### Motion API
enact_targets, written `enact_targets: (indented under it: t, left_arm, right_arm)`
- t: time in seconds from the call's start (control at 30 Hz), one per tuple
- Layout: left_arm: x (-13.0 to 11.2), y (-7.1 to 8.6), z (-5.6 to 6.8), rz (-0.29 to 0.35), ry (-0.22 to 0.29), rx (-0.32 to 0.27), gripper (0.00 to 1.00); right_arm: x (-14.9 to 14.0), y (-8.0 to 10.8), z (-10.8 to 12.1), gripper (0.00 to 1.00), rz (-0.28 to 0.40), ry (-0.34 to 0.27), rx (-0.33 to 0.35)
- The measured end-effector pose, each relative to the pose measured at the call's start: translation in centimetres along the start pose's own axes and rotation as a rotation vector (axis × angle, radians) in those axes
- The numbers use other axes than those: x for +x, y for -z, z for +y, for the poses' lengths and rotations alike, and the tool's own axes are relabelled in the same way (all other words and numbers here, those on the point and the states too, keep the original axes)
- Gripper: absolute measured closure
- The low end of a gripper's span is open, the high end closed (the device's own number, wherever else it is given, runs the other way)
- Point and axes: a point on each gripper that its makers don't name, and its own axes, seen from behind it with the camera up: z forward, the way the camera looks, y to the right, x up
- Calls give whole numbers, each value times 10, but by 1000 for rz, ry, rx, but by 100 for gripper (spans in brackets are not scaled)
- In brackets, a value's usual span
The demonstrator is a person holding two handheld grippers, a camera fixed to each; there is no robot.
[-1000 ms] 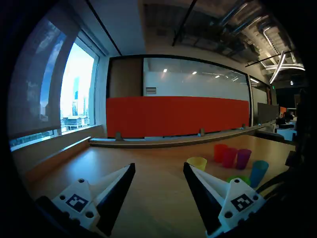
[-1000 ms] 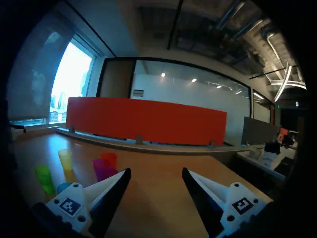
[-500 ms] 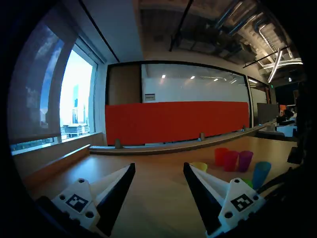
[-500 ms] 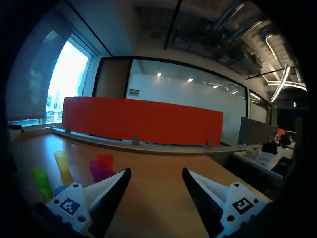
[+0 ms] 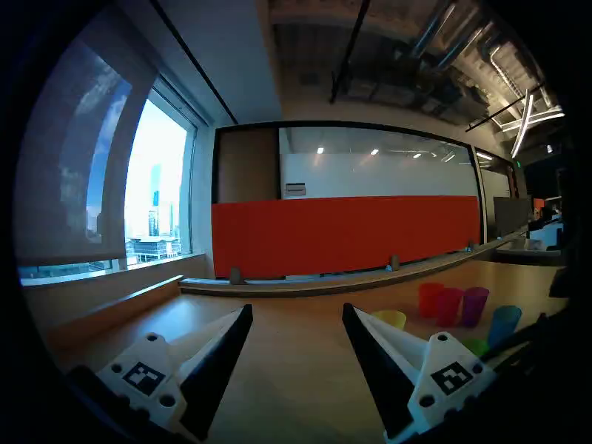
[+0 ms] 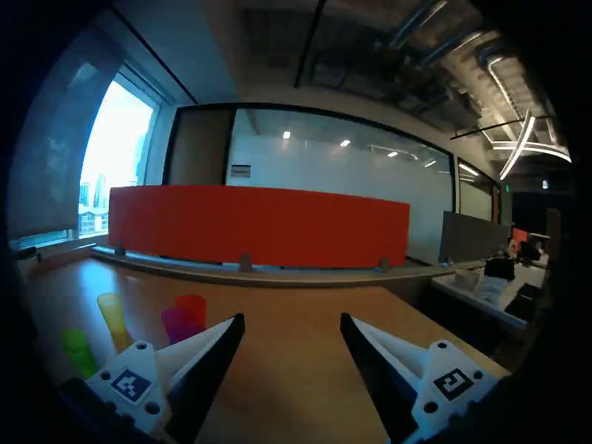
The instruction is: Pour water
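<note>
The left claw (image 5: pixel 297 307) and right claw (image 6: pixel 291 317) are held apart above the tabletop (image 5: pixel 292 385). The cups (image 5: pixel 448 305) are stood upright, long axes vertical, mouths upward.

Daylight is pouring through the window (image 5: pixel 157 211), blowing it out near white; the room is sitting dim. Ceiling strip lights (image 6: pixel 522 148) are glaring. Fisheye is bending straight lines toward the edges. The cups (image 6: pixel 191 307) are reading soft, possibly motion blur.
</note>
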Motion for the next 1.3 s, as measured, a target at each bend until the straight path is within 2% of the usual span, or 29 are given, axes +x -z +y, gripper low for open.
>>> enact_targets:
  t: [0.2, 0.9, 1.3]
  left_arm:
    - [-9, -5, -5, 0, 15, 15, 10]
    - [-27, -8, 1, 3, 22, 42, 10]
    - [-37, -9, -3, -14, 44, 60, 10]
  right_arm:
    - [6, 0, -4, 0, -7, 2, -4]
    - [8, 1, -10, 0, -15, 9, -2]
    - [6, 2, -8, 0, -14, 9, -4]
